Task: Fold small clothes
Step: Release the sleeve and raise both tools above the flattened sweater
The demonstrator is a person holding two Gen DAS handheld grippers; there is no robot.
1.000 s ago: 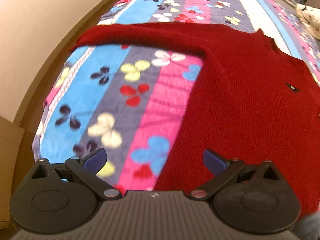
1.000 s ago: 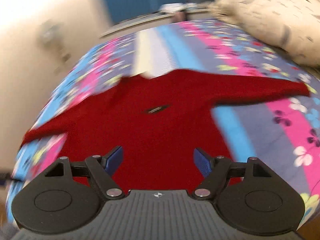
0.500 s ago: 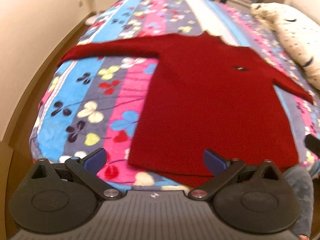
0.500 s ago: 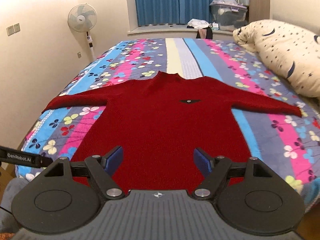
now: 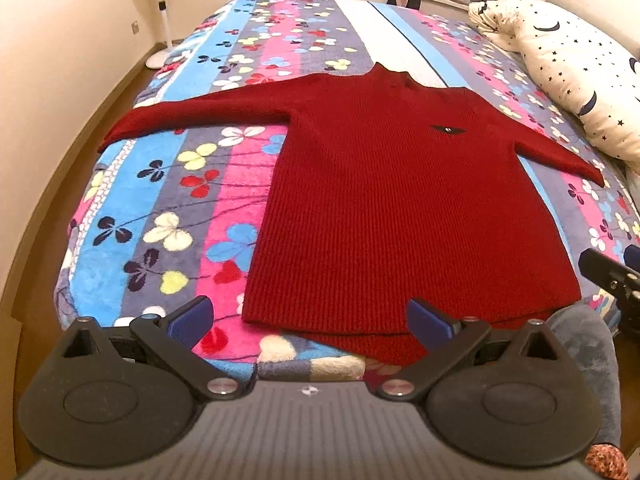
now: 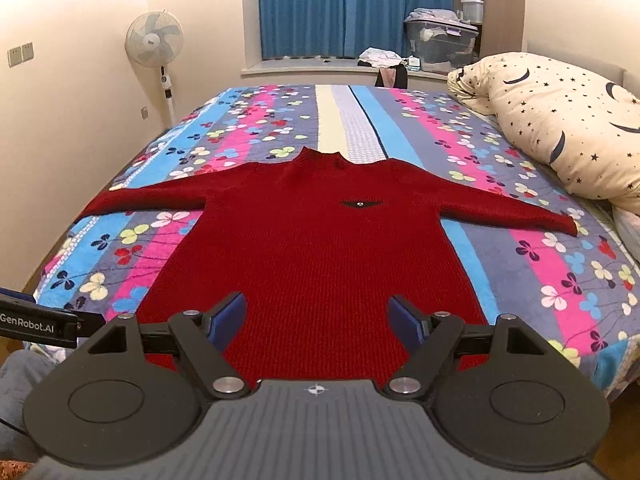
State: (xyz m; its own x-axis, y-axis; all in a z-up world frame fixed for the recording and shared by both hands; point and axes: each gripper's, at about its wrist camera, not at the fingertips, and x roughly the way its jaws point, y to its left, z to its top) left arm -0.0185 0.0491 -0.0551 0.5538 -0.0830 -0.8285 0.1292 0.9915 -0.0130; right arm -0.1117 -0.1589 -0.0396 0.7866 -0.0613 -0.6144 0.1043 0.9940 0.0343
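Lying flat on the bed's striped fleece blanket with clover flowers (image 6: 560, 272), the dark red ribbed knit sweater (image 6: 316, 256) spreads both sleeves out sideways, its collar pointing away from both tools and its hem nearest them. The left hand-held gripper (image 5: 310, 318) hovers above the hem's left corner with its blue-padded fingers (image 5: 190, 316) spread wide and nothing between them; the sweater's body stretches ahead and to its right. The right hand-held gripper (image 6: 316, 318) is likewise spread and empty, poised over the lower middle of the sweater (neither tool touches the knit). A small black patch (image 6: 360, 204) sits on the chest, ahead of the right tool. Farther right lies a cream pillow printed with stars and moons (image 6: 560, 136). Beyond the left sleeve stands a white pedestal fan (image 6: 154, 44) against the wall, blue curtains (image 6: 348, 8) behind the bed.
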